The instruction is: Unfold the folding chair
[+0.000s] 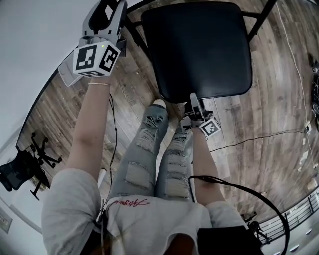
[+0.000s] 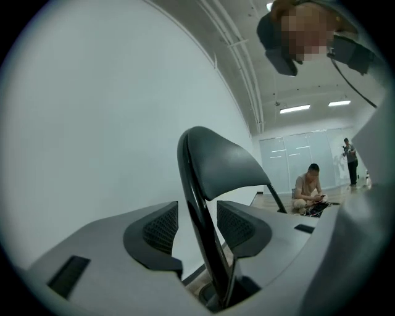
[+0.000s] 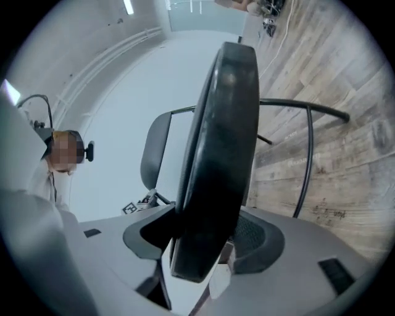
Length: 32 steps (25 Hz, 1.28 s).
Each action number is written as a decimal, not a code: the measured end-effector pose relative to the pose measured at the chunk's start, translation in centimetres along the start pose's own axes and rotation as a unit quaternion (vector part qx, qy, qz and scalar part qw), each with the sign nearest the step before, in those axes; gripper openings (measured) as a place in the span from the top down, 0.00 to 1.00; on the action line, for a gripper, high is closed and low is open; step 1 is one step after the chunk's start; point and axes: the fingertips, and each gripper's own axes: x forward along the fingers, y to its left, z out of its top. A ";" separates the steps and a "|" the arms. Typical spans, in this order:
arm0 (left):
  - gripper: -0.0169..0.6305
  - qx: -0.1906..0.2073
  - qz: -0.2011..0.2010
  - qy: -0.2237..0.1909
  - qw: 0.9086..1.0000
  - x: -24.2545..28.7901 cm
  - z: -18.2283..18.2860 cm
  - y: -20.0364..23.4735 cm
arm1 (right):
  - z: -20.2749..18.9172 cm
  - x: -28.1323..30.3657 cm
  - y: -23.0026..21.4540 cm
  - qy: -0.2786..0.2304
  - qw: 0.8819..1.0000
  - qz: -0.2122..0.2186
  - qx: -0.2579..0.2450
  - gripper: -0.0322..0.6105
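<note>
The folding chair stands in front of me with its black seat [image 1: 199, 50] lying flat. My left gripper [image 1: 110, 12] reaches to the chair's back at the top left of the head view. In the left gripper view, the back's black frame tube [image 2: 196, 203] runs between the left gripper's [image 2: 199, 227] pads with a gap on each side, under the dark backrest [image 2: 228, 163]. My right gripper [image 1: 194, 102] is at the seat's near edge. The seat [image 3: 225, 154] sits edge-on between the right gripper's [image 3: 203, 237] widely spread jaws, which do not clamp it.
My legs in ripped jeans [image 1: 159, 149] stand just behind the seat. A thin cable [image 1: 259, 137] crosses the wooden floor at right. A black wheeled base [image 1: 30, 159] stands by the white wall at left. One person sits on the floor [image 2: 308, 188] and another stands [image 2: 350, 157] far off.
</note>
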 end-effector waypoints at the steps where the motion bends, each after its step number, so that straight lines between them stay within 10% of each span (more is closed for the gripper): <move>1: 0.65 0.010 0.008 0.001 1.000 -1.7 -0.2 -0.2 | -0.1 -0.5 -0.1 0.007 1.000 -0.018 -0.005 0.57; 7: 0.77 -0.051 0.041 0.095 0.993 -12.9 -3.4 -6.5 | -1.2 -0.9 -1.2 0.091 0.990 -0.075 0.081 0.55; 12: 0.77 -0.112 -0.036 0.152 0.981 -16.2 -9.4 -17.0 | -4.5 -4.7 -0.8 0.106 0.983 0.014 0.150 0.55; 14: 0.77 -0.130 -0.052 0.171 0.975 -17.1 -11.6 -20.5 | -4.1 -8.0 1.0 0.066 0.990 0.038 0.115 0.56; 16: 0.88 -0.128 -0.063 0.178 0.974 -17.4 -11.6 -23.3 | 0.5 -8.5 5.4 -0.009 0.999 0.050 0.007 0.90; 17: 0.90 -0.125 -0.066 0.175 0.974 -17.3 -10.7 -24.3 | 3.0 -7.5 8.2 -0.022 0.996 0.047 -0.070 0.90; 19: 0.90 -0.125 -0.062 0.158 0.978 -17.1 -7.1 -25.6 | 7.0 -4.4 14.9 0.005 0.965 0.032 -0.260 0.91; 22: 0.92 -0.124 -0.050 0.097 0.986 -15.8 1.4 -26.3 | 11.0 -0.4 25.2 0.038 0.835 0.007 -0.548 0.91; 24: 0.93 -0.115 -0.044 0.055 0.991 -14.4 7.5 -27.0 | 13.5 1.2 31.8 0.021 0.762 0.011 -0.647 0.91; 29: 0.94 -0.084 -0.059 0.002 0.995 -13.8 18.5 -29.1 | 16.5 1.9 45.4 0.001 0.692 0.067 -0.718 0.91; 32: 0.94 -0.085 -0.058 -0.025 0.994 -14.0 22.9 -28.6 | 17.4 2.6 48.7 -0.010 0.695 0.060 -0.716 0.91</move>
